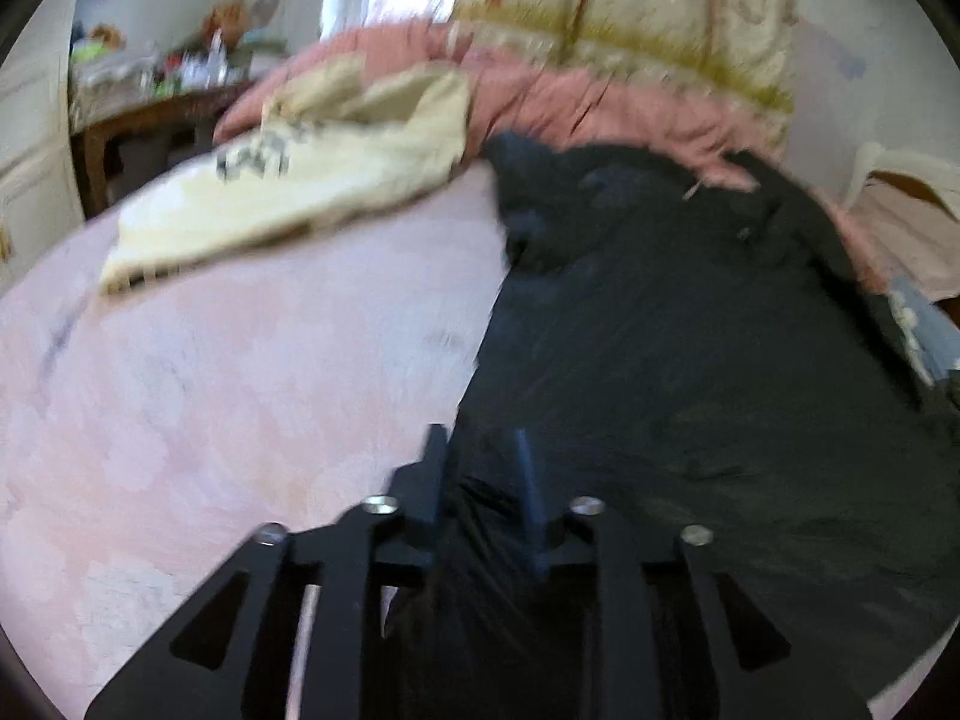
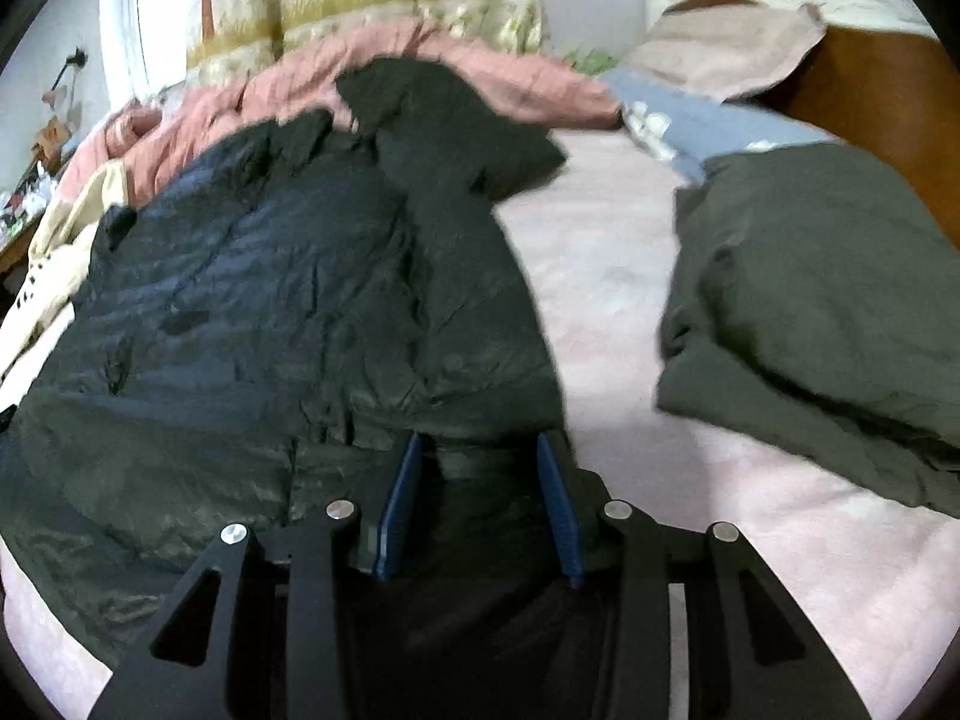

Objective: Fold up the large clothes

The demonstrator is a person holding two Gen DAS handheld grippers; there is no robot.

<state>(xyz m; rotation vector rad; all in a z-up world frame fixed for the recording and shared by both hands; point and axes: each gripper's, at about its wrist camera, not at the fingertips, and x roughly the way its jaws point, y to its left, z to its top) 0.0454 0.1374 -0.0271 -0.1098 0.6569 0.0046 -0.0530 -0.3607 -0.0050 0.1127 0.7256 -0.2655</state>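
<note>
A large black puffer jacket (image 1: 660, 330) (image 2: 270, 312) lies spread on the pink bed sheet (image 1: 240, 390) (image 2: 600, 276). In the left wrist view, which is blurred, my left gripper (image 1: 479, 433) sits at the jacket's near left edge. Its jaws are a little apart, with dark fabric in the gap that the pads do not visibly press. My right gripper (image 2: 479, 438) is at the jacket's near right corner. There a thick fold of the hem fills the space between its blue pads (image 2: 555, 498), and the gripper is shut on it.
A cream printed garment (image 1: 300, 180) (image 2: 60, 222) lies left of the jacket. A folded dark olive garment (image 2: 828, 300) rests to the right. A salmon quilt (image 1: 570, 96) (image 2: 240, 108) is heaped behind. A blue-grey pillow (image 2: 708, 120) lies by the wooden headboard (image 2: 870, 90), and a cluttered wooden table (image 1: 150, 108) stands far left.
</note>
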